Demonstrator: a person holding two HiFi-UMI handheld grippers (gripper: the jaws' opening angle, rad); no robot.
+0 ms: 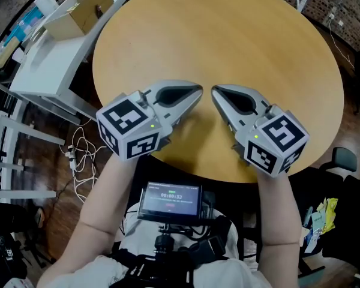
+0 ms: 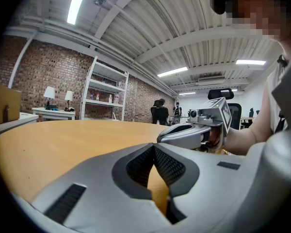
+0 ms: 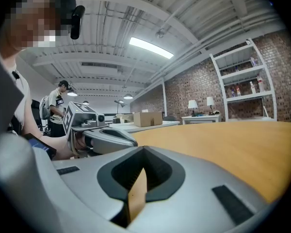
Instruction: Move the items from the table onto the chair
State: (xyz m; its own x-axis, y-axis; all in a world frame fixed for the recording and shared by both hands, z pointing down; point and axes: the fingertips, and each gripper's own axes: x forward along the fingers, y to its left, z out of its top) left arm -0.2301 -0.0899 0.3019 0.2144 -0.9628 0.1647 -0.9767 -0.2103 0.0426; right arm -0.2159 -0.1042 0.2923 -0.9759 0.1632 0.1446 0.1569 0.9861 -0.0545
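Note:
A round wooden table point(image 1: 228, 35) lies in front of me. My left gripper point(image 1: 199, 91) and right gripper point(image 1: 214, 91) hover over its near edge, side by side, tips angled towards each other and a little apart. Both are shut with nothing between the fingers. In the left gripper view the left gripper point(image 2: 153, 147) has its jaws meeting at the tip, and the right gripper point(image 2: 161, 138) points in from the right. In the right gripper view the right gripper point(image 3: 144, 150) is closed the same way, the left gripper point(image 3: 134, 141) beside it. I see no loose item on the tabletop.
A white desk point(image 1: 48, 62) with an open cardboard box point(image 1: 84, 8) stands at the back left. Cables point(image 1: 78, 155) lie on the floor below it. A black office chair point(image 1: 343, 159) is at the right. A small screen point(image 1: 170, 200) hangs at my chest.

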